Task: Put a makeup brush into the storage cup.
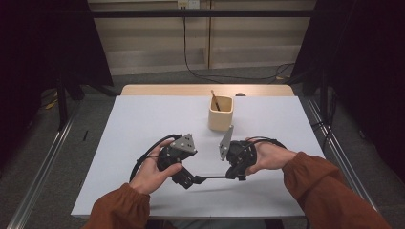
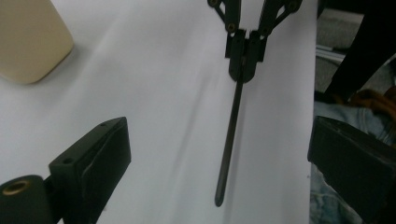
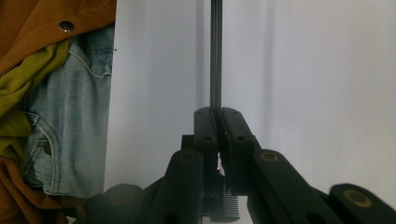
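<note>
A thin dark stick [image 1: 216,177] lies level just above the white table [image 1: 143,124], between my two grippers. My right gripper [image 1: 237,175] is shut on one end of it; in the right gripper view the jaws [image 3: 216,122] meet around the stick [image 3: 215,56], which runs straight away from them. My left gripper [image 1: 190,181] faces it and stands wide open. In the left gripper view the stick [image 2: 231,135] points toward the camera, its free end between my open left gripper [image 2: 219,154] fingers, touching neither pad. The right gripper [image 2: 243,56] holds its far end.
A beige cup [image 1: 220,114] stands behind the grippers at the table's middle, with a brownish stick [image 1: 215,100] leaning in it; its side [image 2: 28,42] shows in the left gripper view. The person's jeans [image 3: 70,121] and rust sleeve [image 3: 51,23] are at the near edge.
</note>
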The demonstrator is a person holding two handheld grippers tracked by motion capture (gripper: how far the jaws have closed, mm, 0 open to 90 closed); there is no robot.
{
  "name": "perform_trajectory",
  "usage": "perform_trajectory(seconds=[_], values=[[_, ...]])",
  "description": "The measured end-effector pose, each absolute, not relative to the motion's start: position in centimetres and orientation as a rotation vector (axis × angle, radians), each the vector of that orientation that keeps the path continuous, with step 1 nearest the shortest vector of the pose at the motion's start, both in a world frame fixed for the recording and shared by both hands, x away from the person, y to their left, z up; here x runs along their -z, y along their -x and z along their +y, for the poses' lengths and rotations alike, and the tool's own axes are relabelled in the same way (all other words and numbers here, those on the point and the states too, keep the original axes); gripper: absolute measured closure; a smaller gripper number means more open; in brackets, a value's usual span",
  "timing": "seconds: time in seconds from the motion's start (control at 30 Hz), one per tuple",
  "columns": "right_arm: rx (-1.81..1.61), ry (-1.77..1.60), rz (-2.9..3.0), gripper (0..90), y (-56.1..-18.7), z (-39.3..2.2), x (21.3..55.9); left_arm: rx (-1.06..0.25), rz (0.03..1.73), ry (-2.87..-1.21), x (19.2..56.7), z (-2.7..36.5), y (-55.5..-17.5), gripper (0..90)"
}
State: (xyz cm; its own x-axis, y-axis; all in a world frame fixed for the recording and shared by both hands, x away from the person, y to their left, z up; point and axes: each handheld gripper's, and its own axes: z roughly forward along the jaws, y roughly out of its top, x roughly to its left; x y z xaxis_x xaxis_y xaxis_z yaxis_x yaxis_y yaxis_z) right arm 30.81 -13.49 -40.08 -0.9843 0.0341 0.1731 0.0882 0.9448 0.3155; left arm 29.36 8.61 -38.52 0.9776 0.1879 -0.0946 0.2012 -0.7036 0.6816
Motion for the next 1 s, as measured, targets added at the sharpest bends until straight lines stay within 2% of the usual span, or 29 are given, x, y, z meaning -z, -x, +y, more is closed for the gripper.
perform_trajectory(seconds=[0.43,0.63,0.73,0.9,1.0], values=[[0.446,0.084,-2.934,85.6,-30.9,-13.0,40.1,0.084,0.188,-2.527,39.6,7.5,-28.8,5.5],[0.449,0.077,-2.940,85.6,-30.9,-13.0,40.1,0.092,0.163,-2.564,40.3,7.3,-28.8,11.6],[0.445,0.082,-2.943,85.5,-31.0,-13.0,40.1,0.088,0.162,-2.579,40.5,7.2,-28.9,20.0],[0.445,0.076,-2.939,85.6,-31.0,-12.8,40.2,0.119,0.196,-2.597,40.8,7.2,-29.2,40.8],[0.449,0.064,-2.942,85.6,-31.0,-12.6,40.2,0.130,0.209,-2.602,40.9,7.1,-29.5,47.9]])
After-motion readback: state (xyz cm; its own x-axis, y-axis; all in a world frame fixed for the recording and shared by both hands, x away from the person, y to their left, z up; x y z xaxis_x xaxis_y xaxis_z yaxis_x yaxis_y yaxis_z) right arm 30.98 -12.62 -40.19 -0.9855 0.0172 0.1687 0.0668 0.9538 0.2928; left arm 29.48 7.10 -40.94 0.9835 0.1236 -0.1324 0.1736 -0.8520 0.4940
